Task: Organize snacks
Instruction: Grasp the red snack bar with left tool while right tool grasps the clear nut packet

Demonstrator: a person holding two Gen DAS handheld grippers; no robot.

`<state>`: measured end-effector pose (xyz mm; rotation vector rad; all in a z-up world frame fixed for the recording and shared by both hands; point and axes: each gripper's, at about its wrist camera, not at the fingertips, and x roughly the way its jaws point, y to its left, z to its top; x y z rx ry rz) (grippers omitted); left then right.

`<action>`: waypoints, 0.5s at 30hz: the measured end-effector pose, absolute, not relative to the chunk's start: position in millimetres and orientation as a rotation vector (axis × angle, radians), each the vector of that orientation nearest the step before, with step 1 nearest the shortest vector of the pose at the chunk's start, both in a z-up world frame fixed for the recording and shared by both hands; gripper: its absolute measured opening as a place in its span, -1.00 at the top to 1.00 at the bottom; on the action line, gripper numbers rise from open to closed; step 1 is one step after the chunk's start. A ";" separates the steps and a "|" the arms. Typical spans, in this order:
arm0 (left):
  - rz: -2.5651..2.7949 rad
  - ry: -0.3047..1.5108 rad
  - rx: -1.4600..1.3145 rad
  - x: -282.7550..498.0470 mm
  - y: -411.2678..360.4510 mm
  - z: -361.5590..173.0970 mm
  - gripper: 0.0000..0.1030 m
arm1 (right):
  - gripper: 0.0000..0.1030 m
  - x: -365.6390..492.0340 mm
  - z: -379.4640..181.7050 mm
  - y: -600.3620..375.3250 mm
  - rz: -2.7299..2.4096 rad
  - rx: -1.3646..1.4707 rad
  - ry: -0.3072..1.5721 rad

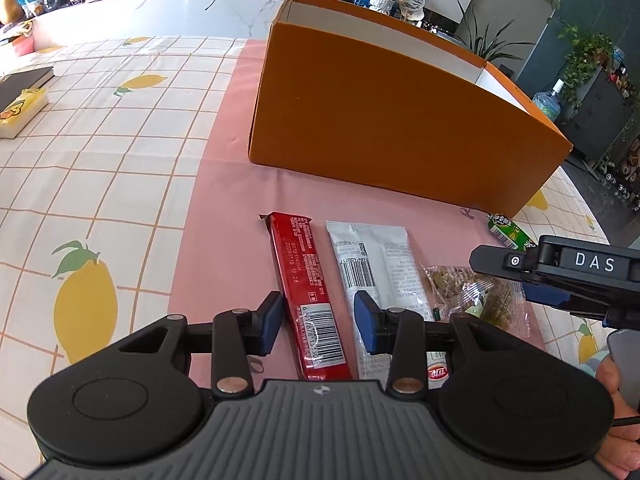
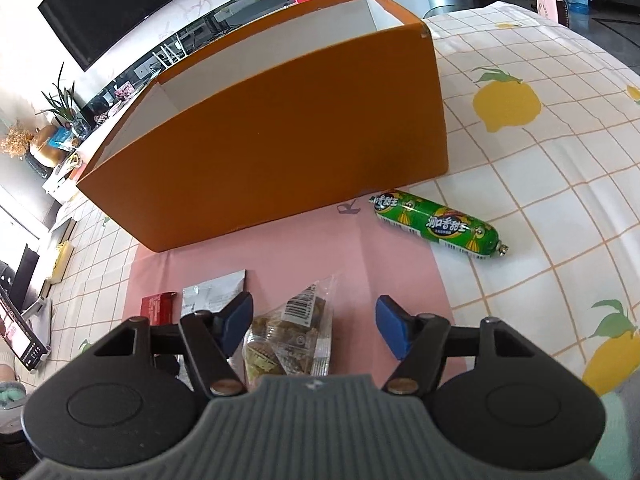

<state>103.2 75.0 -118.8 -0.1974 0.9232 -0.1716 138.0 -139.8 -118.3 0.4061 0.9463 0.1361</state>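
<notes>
An orange box (image 1: pixel 380 120) (image 2: pixel 280 140) with an open top and white inside stands at the back of a pink mat (image 1: pixel 232 200). In front of it lie a red bar (image 1: pixel 304 272), a white sachet (image 1: pixel 376 264), a clear packet of brown snacks (image 1: pixel 472 292) (image 2: pixel 292 340) and a green sausage (image 2: pixel 436 224). My left gripper (image 1: pixel 319 320) is open, low over the mat. The near end of the red bar lies between its blue pads, untouched. My right gripper (image 2: pixel 314 322) is open astride the clear packet, which lies nearer its left pad.
A lemon-print checked cloth (image 1: pixel 100 180) covers the table under the mat. A dark book (image 1: pixel 24 80) and a yellow-lidded case (image 1: pixel 20 112) lie at the far left. A phone on a stand (image 2: pixel 16 336) sits left of the right gripper.
</notes>
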 end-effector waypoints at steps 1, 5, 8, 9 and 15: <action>-0.171 0.922 -0.197 103.4 74.8 -118.9 0.13 | -0.15 138.5 -118.8 -138.8 0.145 0.407 0.948; -0.165 0.917 -0.205 103.9 75.0 -120.0 0.13 | -0.01 139.6 -123.4 -137.3 0.172 0.417 0.947; -0.153 0.915 -0.201 103.9 75.4 -120.1 0.14 | 0.16 139.2 -124.8 -139.7 0.200 0.437 0.941; -0.151 0.914 -0.203 104.4 75.7 -120.2 0.14 | 0.17 139.7 -125.0 -140.1 0.205 0.438 0.942; -0.127 0.912 -0.179 107.9 71.2 -120.1 0.14 | 0.28 139.1 -124.5 -139.3 0.214 0.433 0.942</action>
